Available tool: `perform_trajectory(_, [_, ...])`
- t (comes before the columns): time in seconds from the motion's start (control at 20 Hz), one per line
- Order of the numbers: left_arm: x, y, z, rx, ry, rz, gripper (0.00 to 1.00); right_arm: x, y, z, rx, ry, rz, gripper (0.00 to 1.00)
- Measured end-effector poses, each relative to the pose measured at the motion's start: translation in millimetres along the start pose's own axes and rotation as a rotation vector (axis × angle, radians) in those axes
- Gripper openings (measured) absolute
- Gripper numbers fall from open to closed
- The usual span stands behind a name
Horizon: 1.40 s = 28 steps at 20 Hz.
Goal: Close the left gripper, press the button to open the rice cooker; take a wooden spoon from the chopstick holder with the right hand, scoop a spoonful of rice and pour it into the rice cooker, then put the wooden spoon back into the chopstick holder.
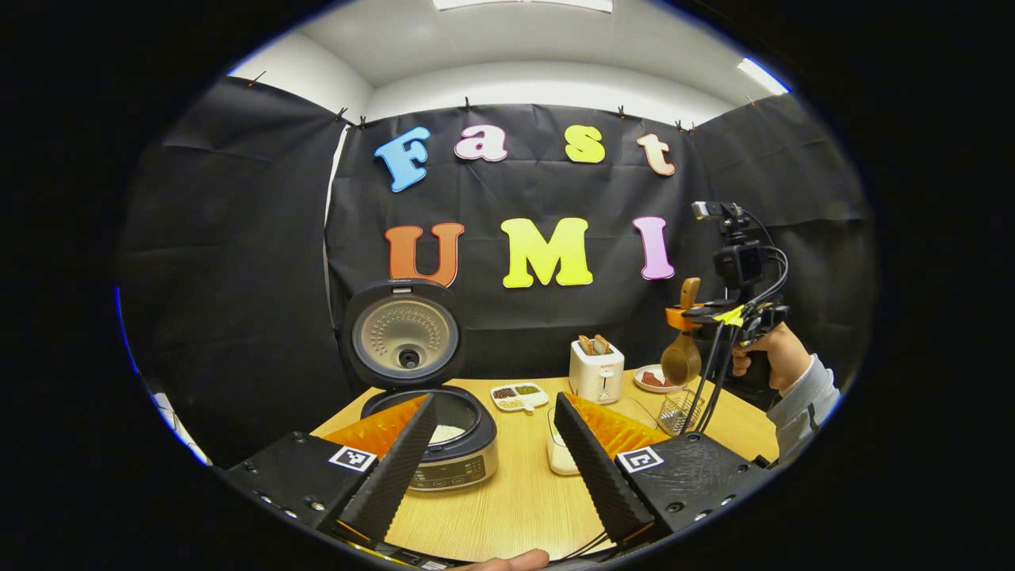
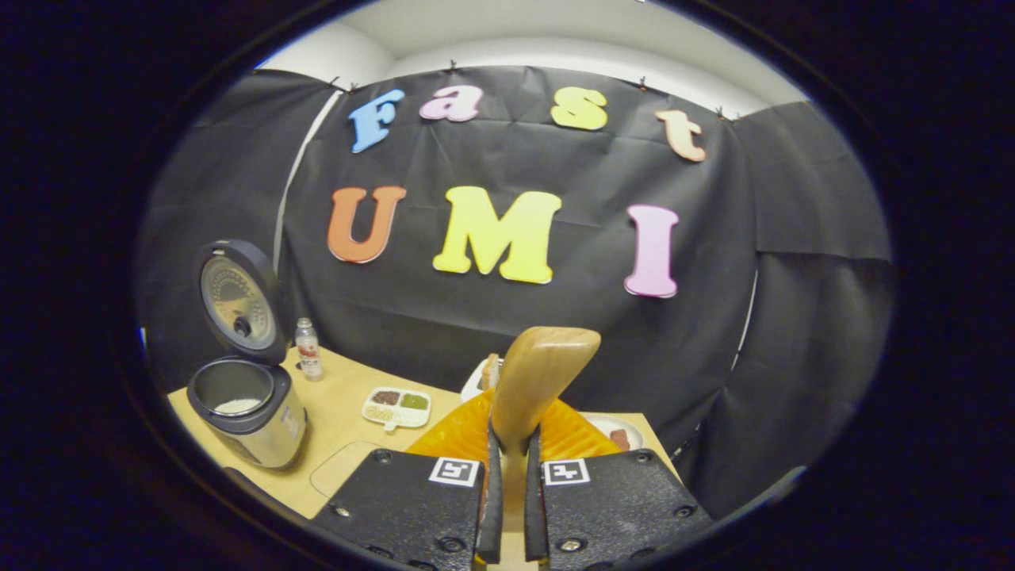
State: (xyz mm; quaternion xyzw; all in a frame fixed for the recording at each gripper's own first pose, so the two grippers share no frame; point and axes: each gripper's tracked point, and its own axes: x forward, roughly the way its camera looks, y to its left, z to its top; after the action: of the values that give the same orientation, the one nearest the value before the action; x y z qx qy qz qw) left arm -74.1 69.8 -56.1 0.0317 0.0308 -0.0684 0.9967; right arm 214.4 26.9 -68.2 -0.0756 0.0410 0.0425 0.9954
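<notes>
My right jaws (image 2: pixel 507 484) are clamped on the handle of the wooden spoon (image 2: pixel 539 381), both fingers pressing its sides, and the handle's broad end rises straight up ahead of them. From my left gripper view, that right gripper (image 1: pixel 698 317) hangs in the air off to the right, held by a hand (image 1: pixel 773 357) in a grey sleeve, with the spoon's bowl (image 1: pixel 680 361) dangling below it above the wire chopstick holder (image 1: pixel 680 411).

My left jaws (image 1: pixel 496 468) stand wide apart, holding nothing, low over the wooden surface (image 1: pixel 515 492). Just past my left finger sits the rice cooker (image 1: pixel 452 444), its lid (image 1: pixel 404 333) swung upright and open, a patch of white rice showing in the pot. Between my fingers and farther off lies a small divided dish (image 1: pixel 519 395) of beans and grains. By my right finger is a clear container (image 1: pixel 559 456) with white rice in it. Beyond that stands a white toaster (image 1: pixel 596 373) with slices in its slots, and to its right a plate (image 1: pixel 652 379) with something reddish on it.

From my right gripper view, the cooker lies far to the left, with a small bottle (image 2: pixel 308 349) just behind it.
</notes>
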Motion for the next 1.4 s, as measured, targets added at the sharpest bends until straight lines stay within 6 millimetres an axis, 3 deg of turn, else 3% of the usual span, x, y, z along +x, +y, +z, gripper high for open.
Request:
perform_trajectory(0.3, [10.9,-4.6,0.7,-0.011,-0.009,0.014,0.95,23.2,-54.5,-39.5,0.082,0.019,-0.082,0.17])
perform_trajectory(0.6, [30.5,4.4,-5.4,-0.012,0.002,0.043,0.95,47.3,-83.9,-85.5,0.187,0.027,-0.127,0.18])
perform_trajectory(1.0, [47.7,26.6,-3.3,-0.029,-0.01,0.092,0.95,64.7,-79.3,-124.5,0.349,0.067,-0.044,0.27])
perform_trajectory(1.1, [51.7,33.0,-1.2,-0.028,-0.014,0.105,0.95,67.5,-84.6,-127.0,0.359,0.065,-0.059,0.33])
perform_trajectory(1.15, [53.8,35.1,1.1,-0.027,-0.018,0.108,0.95,66.5,-92.4,-124.6,0.34,0.052,-0.088,0.42])
perform_trajectory(1.2, [57.7,37.6,2.0,-0.024,-0.018,0.104,0.95,59.8,-98.7,-120.9,0.312,0.041,-0.114,0.45])
perform_trajectory(1.3, [64.2,44.7,3.7,-0.026,-0.009,0.104,0.95,53.4,-105.3,-108.1,0.257,0.016,-0.146,0.85])
perform_trajectory(1.35, [69.0,50.7,5.4,-0.026,-0.006,0.108,0.95,47.9,-109.9,-99.6,0.233,0.0,-0.168,0.98])
perform_trajectory(1.4, [73.1,56.3,8.4,-0.022,-0.009,0.117,0.95,41.9,-114.8,-91.2,0.211,-0.016,-0.195,0.98])
